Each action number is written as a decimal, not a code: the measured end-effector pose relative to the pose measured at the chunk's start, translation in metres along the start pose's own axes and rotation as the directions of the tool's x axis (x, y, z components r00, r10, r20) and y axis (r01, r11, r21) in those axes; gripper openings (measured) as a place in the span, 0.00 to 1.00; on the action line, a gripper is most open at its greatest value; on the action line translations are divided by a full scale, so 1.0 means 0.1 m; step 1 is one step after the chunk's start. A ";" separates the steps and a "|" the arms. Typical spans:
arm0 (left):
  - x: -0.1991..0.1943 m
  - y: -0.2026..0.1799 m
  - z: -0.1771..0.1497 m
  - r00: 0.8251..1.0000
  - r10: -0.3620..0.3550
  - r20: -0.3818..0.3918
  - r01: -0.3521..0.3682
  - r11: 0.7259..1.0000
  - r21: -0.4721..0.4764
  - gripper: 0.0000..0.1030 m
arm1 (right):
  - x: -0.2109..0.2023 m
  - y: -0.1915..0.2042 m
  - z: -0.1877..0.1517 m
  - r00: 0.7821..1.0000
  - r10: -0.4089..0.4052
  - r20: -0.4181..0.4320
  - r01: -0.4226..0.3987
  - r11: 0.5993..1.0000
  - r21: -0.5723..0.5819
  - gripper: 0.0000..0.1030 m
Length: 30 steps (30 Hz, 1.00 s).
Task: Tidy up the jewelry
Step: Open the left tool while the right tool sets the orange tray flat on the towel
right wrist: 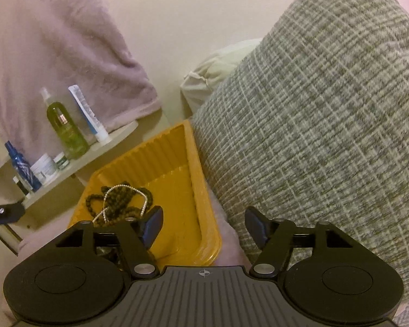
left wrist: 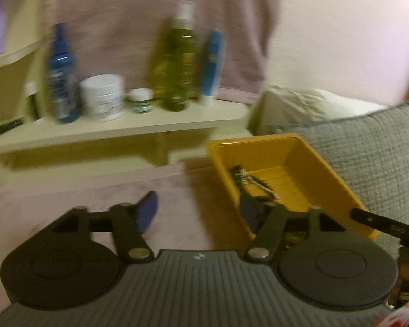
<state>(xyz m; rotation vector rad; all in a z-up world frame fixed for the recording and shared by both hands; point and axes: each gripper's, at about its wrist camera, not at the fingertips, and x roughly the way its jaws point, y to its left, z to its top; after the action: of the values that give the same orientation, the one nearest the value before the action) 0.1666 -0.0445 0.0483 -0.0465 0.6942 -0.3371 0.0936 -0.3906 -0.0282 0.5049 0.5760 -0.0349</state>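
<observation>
A yellow plastic tray (left wrist: pixel 321 160) lies on the pink bed cover, against a grey pillow; it also shows in the right wrist view (right wrist: pixel 177 169). In it lie a dark beaded necklace (right wrist: pixel 114 199) and a pearl strand (right wrist: pixel 143 199), tangled together; they also show in the left wrist view (left wrist: pixel 255 185). My left gripper (left wrist: pixel 197 207) is open and empty, its right finger over the tray's near left wall. My right gripper (right wrist: pixel 203 224) is open and empty, straddling the tray's right wall, with its left finger inside the tray.
A grey woven pillow (right wrist: pixel 327 125) stands right of the tray. A low shelf (left wrist: pixel 122 128) behind holds a green bottle (left wrist: pixel 177 62), a blue bottle (left wrist: pixel 61 73), a white jar (left wrist: pixel 102 95) and a tube. A pink towel (right wrist: pixel 54 54) hangs above it.
</observation>
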 end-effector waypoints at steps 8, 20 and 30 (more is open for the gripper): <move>-0.29 0.26 -0.30 0.995 0.093 0.017 -0.091 0.989 -0.112 0.97 | -0.23 0.08 0.07 0.998 -0.055 0.020 0.055 0.998 -0.012 0.84; -0.55 0.26 -0.59 0.984 0.171 -0.053 -0.177 0.974 -0.141 0.99 | -0.48 0.31 0.24 0.982 -0.160 -0.097 0.165 0.985 0.046 0.85; -0.83 0.29 -0.71 0.971 0.229 -0.061 -0.236 0.957 -0.166 0.99 | -0.61 1.05 0.13 0.983 -0.073 -0.170 0.044 0.985 -0.168 0.85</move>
<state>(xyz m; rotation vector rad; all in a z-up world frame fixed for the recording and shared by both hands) 0.0704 0.0148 0.0409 -0.1215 0.7603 -0.0508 0.0667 -0.3113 0.0601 0.3322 0.7600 0.0016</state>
